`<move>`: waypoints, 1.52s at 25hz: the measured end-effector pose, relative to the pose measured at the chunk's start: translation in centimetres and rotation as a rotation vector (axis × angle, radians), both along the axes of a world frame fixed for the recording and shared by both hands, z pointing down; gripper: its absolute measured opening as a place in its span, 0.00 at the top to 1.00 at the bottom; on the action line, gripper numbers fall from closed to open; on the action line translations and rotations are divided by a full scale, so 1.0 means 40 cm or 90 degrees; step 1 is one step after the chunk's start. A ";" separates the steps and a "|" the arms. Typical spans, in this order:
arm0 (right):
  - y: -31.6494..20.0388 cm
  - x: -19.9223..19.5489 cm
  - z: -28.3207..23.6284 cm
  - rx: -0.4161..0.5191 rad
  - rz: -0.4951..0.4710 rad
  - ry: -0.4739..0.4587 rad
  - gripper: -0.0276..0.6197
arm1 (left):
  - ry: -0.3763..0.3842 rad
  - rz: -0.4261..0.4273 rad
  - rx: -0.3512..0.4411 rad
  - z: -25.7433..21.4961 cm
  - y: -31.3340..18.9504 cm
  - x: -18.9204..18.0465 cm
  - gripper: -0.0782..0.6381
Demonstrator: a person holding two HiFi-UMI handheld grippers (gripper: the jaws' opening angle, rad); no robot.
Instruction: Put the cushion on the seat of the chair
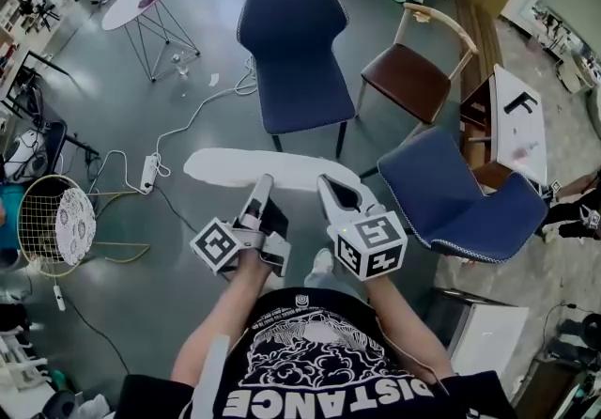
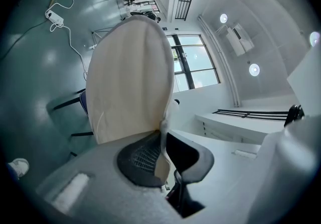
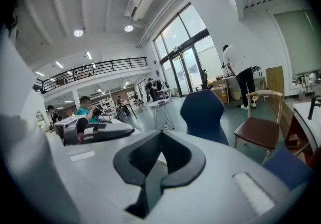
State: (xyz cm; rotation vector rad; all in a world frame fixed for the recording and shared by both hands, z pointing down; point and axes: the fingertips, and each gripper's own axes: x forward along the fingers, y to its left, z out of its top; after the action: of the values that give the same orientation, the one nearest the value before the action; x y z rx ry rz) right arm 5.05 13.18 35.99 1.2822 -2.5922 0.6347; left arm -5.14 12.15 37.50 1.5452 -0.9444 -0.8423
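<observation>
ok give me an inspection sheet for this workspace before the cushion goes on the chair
surface: grey floor; blue chair has a bare seat
job's things: cream cushion held up, short of that chair
clutter: wire basket at left
grippers: left gripper shut on cushion edge; right gripper looks shut on it too
cables: white cable runs to a power strip
surroundings: brown chair, second blue chair, round table

Cream oval cushion [image 1: 225, 166], held flat, just in frt of upright navy chair [image 1: 293, 60]
</observation>
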 end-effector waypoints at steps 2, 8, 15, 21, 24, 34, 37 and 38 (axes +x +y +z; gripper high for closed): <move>-0.024 0.019 -0.003 0.004 0.001 -0.004 0.96 | -0.010 0.006 -0.001 0.003 -0.022 0.026 0.84; -0.073 0.067 0.001 0.003 0.017 0.001 0.96 | -0.005 0.020 0.001 0.006 -0.078 0.072 0.84; -0.122 0.068 0.028 -0.003 0.032 0.018 0.96 | 0.019 0.030 -0.009 0.029 -0.143 0.082 0.84; -0.229 0.045 0.060 -0.022 0.048 0.035 0.96 | 0.041 0.036 -0.033 0.075 -0.257 0.054 0.84; -0.293 0.030 0.082 -0.036 0.062 0.041 0.96 | 0.053 0.046 -0.041 0.097 -0.326 0.035 0.84; -0.501 -0.069 0.094 -0.053 0.076 0.087 0.96 | 0.092 0.074 -0.059 0.143 -0.550 -0.033 0.84; -0.551 -0.091 0.088 -0.052 0.078 0.097 0.96 | 0.099 0.085 -0.063 0.150 -0.598 -0.034 0.84; -0.566 -0.101 0.086 -0.049 0.077 0.099 0.96 | 0.100 0.086 -0.063 0.152 -0.613 -0.037 0.84</move>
State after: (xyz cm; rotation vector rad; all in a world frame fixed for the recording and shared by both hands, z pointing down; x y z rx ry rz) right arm 1.00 -9.45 39.41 1.4116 -2.3582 0.6226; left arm -6.61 -12.35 43.59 1.4190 -0.7477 -0.7960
